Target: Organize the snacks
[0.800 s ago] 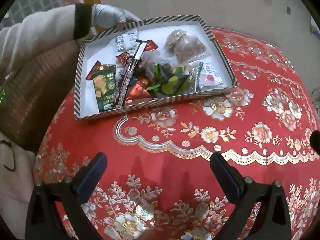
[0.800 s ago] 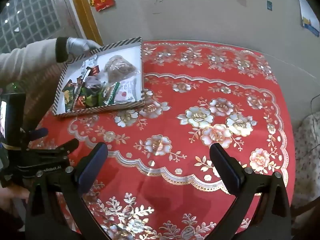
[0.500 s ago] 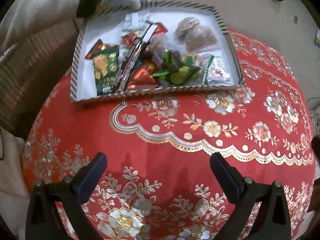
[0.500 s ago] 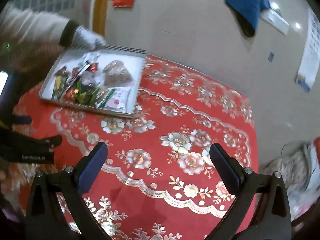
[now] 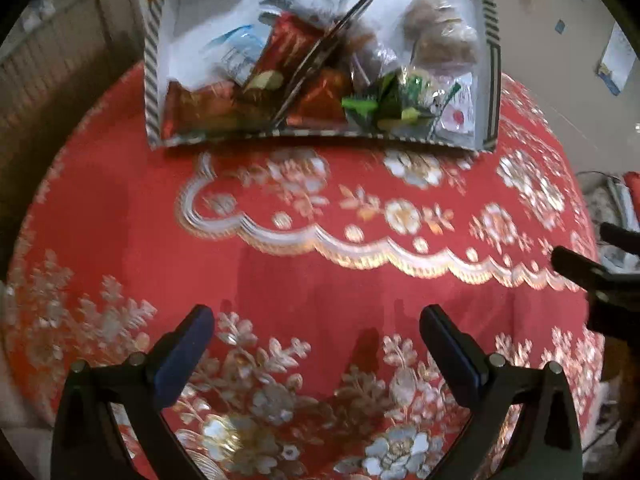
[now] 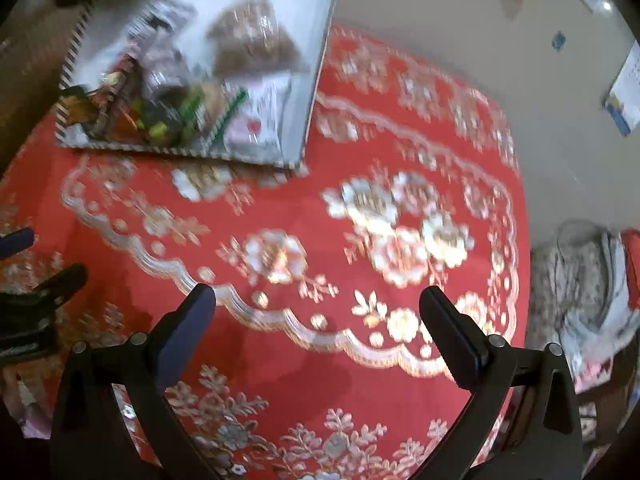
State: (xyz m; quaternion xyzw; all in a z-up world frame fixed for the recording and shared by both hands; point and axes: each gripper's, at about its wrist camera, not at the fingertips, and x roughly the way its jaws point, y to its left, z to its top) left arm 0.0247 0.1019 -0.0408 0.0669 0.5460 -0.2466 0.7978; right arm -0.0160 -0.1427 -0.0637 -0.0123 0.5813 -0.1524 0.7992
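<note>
The tablecloth [image 5: 132, 248] is showing as red woven cloth, its flowers and scalloped border stitched in metallic gold and silver thread that is catching the light. At the top of the left wrist frame, the tray [image 5: 491, 80] is looking like matt white cardboard with a printed striped rim. The snack packets [image 5: 320, 92] in it are gleaming: glossy red and green foil wrappers, crinkled clear plastic over brown contents at the upper right. The left gripper [image 5: 316, 336] is showing matt black plastic arms with small metal screws, and its pads [image 5: 184, 352] are appearing dull blue and rubbery. The right gripper [image 6: 316, 320] is looking the same. The wall [image 6: 460, 40] in the upper right is looking smooth and matt beige.
</note>
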